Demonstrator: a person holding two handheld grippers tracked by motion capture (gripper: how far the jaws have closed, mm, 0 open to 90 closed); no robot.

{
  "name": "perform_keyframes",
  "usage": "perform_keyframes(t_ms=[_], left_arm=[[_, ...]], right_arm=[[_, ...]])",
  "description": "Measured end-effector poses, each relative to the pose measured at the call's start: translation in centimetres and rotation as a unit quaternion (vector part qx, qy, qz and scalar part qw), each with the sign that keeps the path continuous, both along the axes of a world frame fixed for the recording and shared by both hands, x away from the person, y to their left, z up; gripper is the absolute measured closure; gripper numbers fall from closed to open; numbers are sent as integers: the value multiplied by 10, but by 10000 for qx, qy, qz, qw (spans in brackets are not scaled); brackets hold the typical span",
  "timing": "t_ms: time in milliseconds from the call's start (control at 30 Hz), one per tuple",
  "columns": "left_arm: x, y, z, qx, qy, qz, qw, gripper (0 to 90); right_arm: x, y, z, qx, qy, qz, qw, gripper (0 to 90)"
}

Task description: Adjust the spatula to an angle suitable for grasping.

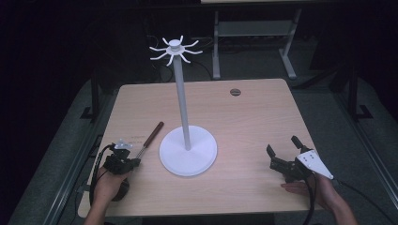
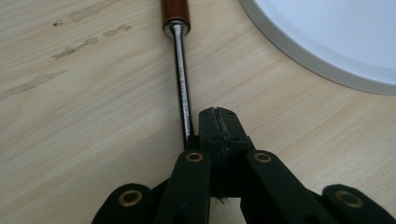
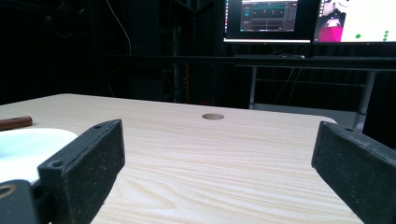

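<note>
At near-left of the table (image 1: pixel 244 108), a wood-handled tool (image 1: pixel 150 137) is lying just left of the white stand (image 1: pixel 187 150). Left gripper (image 2: pixel 217 122) is sitting pinched together beside its metal shaft, gripping nothing. Right gripper (image 1: pixel 284 149) is resting near-right, jaws gaping, empty.

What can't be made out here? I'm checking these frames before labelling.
- Utensil: its working end is hidden under the left hand-held gripper in the left gripper view.
- Stand base: cut off by the frame edge there.
- Monitors: text too small in the right gripper view.
</note>
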State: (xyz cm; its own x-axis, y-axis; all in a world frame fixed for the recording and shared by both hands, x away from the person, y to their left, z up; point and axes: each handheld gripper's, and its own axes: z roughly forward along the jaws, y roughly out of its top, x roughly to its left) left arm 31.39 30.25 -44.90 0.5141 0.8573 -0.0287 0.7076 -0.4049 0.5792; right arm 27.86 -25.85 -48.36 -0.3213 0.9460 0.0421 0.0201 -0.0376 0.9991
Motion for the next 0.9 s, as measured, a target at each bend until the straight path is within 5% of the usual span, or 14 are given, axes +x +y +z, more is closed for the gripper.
perform_keyframes(t_ms=[900], left_arm=[[4, 31, 3, 118, -68, 538, 9985, 898]], right_arm=[[0, 0, 0, -3, -1, 0, 10000, 20]])
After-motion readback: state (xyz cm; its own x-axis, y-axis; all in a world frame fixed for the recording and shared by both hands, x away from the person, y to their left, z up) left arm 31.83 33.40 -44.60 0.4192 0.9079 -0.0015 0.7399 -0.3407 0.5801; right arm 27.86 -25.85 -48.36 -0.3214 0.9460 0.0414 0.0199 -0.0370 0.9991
